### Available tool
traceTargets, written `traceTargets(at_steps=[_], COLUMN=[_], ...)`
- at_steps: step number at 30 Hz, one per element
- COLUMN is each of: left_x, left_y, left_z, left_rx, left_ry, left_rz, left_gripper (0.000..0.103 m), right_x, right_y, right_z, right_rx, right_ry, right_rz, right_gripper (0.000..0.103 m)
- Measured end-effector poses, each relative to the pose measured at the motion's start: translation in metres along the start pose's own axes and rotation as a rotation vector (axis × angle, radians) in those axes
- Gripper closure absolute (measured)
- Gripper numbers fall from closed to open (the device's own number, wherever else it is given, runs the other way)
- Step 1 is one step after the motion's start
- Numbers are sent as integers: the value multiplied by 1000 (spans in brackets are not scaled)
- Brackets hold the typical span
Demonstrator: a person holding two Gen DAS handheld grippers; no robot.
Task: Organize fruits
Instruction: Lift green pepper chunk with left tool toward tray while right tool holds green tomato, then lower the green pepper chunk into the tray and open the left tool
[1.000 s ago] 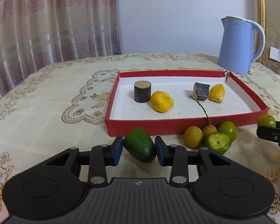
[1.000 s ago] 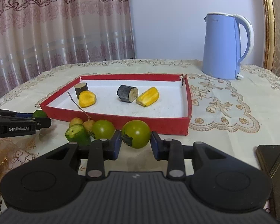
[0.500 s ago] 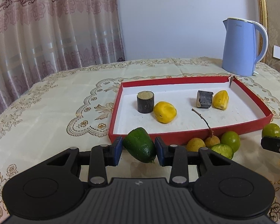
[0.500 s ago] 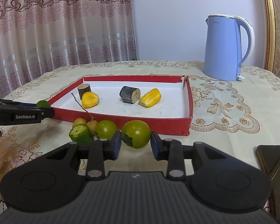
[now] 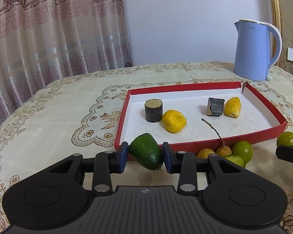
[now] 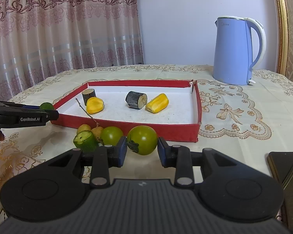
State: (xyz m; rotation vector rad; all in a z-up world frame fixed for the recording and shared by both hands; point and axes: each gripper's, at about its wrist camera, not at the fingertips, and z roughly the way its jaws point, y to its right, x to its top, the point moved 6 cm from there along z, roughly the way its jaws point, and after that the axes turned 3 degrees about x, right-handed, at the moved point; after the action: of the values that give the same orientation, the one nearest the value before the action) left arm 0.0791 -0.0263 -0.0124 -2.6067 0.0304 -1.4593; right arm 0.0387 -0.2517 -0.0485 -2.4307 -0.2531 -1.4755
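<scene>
The left gripper (image 5: 144, 157) had its jaws pinching a green avocado (image 5: 146, 152), held just before the near wall of the red tray (image 5: 203, 145). The right gripper (image 6: 141, 149) pinched a round green fruit (image 6: 142, 140) in front of the same wall. Both fruits looked smooth and rounded, so either could likely squirt from the pads if squeezed off-centre. Carried low, each risked catching the wall and shoving the tray. The loose fruits (image 6: 99, 134) lay between the grippers, crowding that side; the tray floor offered open room at its middle and front.
</scene>
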Motion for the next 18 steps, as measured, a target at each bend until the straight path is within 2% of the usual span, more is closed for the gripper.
traceTargets(at_steps=[9,18], left_x=[9,48], left_y=[0,15], left_z=[1,15], left_rx=[4,16], left_ry=[9,65], left_rz=[5,57], left_gripper=[66,66], right_x=[1,1], right_y=[1,2], right_z=[-3,-5], right_rx=[-1,-3], right_ry=[10,15], right_rz=[8,17], right_gripper=[71,71])
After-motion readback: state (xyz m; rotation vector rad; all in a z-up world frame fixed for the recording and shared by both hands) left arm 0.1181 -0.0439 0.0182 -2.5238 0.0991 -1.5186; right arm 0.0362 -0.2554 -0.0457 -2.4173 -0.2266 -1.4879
